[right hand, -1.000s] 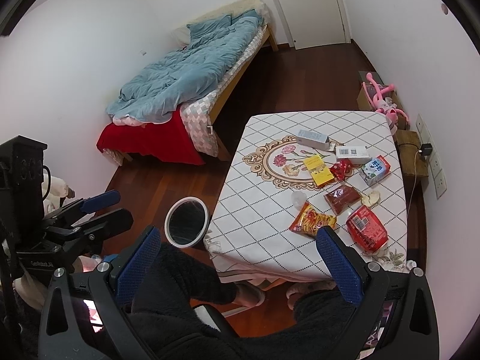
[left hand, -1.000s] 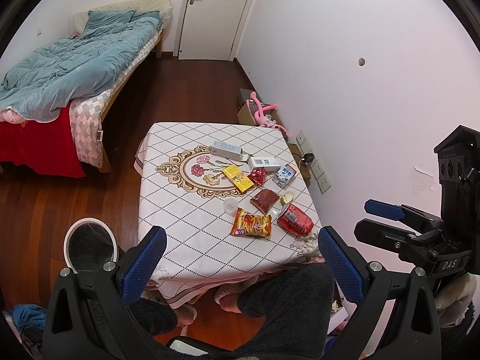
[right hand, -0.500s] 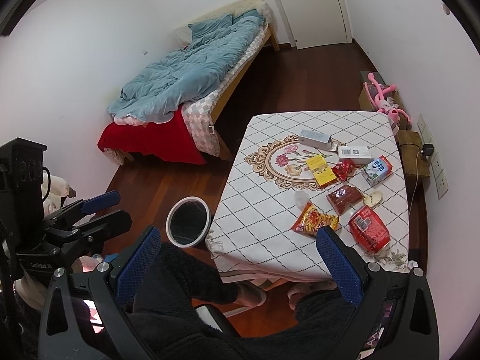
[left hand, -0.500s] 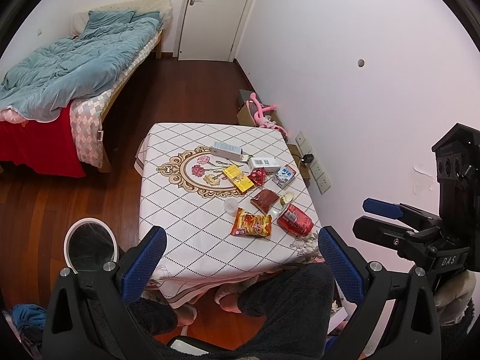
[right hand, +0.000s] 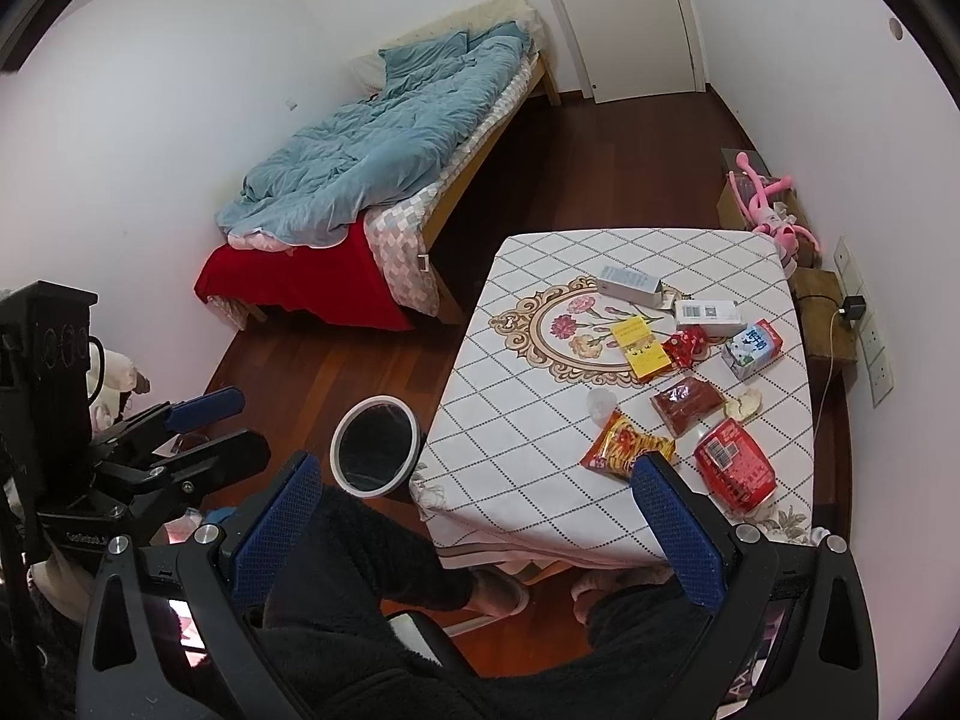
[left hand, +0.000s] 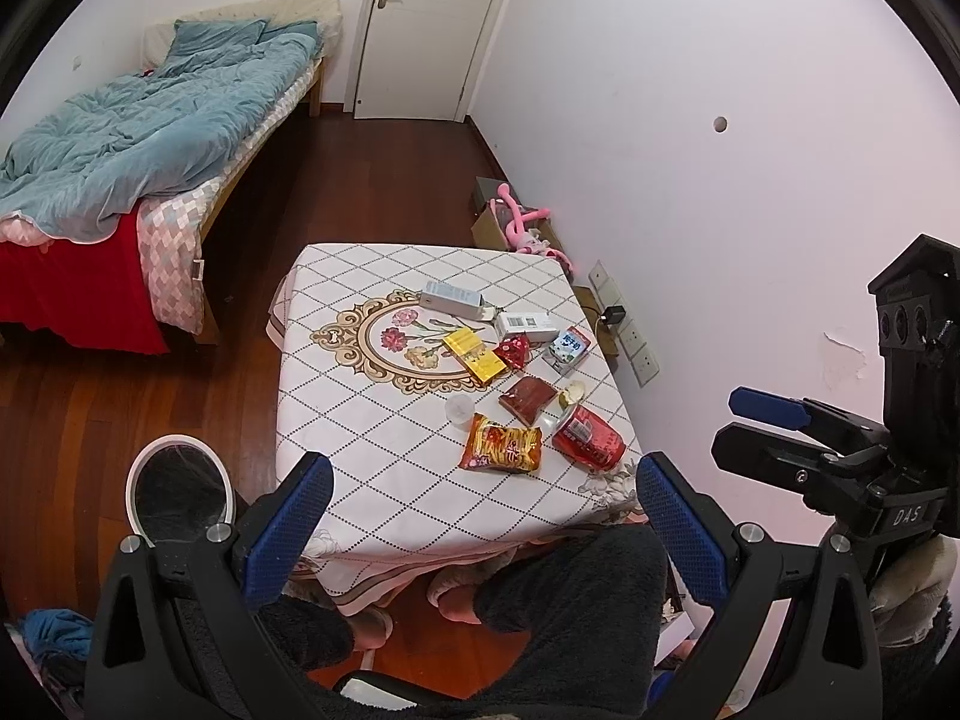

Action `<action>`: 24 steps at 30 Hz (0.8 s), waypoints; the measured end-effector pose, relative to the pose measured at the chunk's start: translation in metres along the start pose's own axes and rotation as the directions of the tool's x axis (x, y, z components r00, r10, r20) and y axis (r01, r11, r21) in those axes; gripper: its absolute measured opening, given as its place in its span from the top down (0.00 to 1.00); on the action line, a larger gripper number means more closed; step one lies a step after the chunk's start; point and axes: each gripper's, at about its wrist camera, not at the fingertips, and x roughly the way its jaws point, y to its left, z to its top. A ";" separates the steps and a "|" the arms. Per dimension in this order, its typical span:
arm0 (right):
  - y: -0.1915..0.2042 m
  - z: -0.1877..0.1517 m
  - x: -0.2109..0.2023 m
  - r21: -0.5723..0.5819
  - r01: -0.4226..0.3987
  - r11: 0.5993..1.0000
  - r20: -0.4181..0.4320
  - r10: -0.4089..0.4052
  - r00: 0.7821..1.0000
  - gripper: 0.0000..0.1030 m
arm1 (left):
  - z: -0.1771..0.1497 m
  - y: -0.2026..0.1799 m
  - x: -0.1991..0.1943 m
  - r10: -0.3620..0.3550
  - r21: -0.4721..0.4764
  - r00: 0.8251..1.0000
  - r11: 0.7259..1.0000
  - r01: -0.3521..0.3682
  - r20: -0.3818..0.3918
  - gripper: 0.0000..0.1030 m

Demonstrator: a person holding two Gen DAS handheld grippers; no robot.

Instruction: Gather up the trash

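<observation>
On table [left hand: 384, 420]: one orange snack bag [left hand: 503, 443], one red can [left hand: 588, 437] — left gripper [left hand: 480, 528], right gripper [right hand: 480, 531] both spread wide, empty; one bin [right hand: 375, 445] beside.

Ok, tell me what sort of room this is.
Most likely a bedroom in a home. A bed with a rumpled blue duvet stands along one wall, a white door closes the far end, and a small table in a patterned cloth holds snack wrappers. The floor is dark wood.

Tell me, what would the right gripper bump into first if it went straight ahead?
Probably the near edge of the table, since the right gripper points there from above, open and empty. Depth is hard to judge.
</observation>
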 end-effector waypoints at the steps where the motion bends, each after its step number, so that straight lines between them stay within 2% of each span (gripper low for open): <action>1: 0.000 0.000 -0.001 0.000 -0.002 1.000 0.000 0.002 1.000 0.00 | 0.000 0.000 0.000 0.002 0.002 1.000 1.000 -0.002 -0.001 0.00; 24: -0.001 0.003 0.000 -0.008 0.011 1.000 0.006 -0.011 1.000 0.00 | 0.000 0.001 0.003 -0.002 0.012 1.000 1.000 0.002 -0.004 0.00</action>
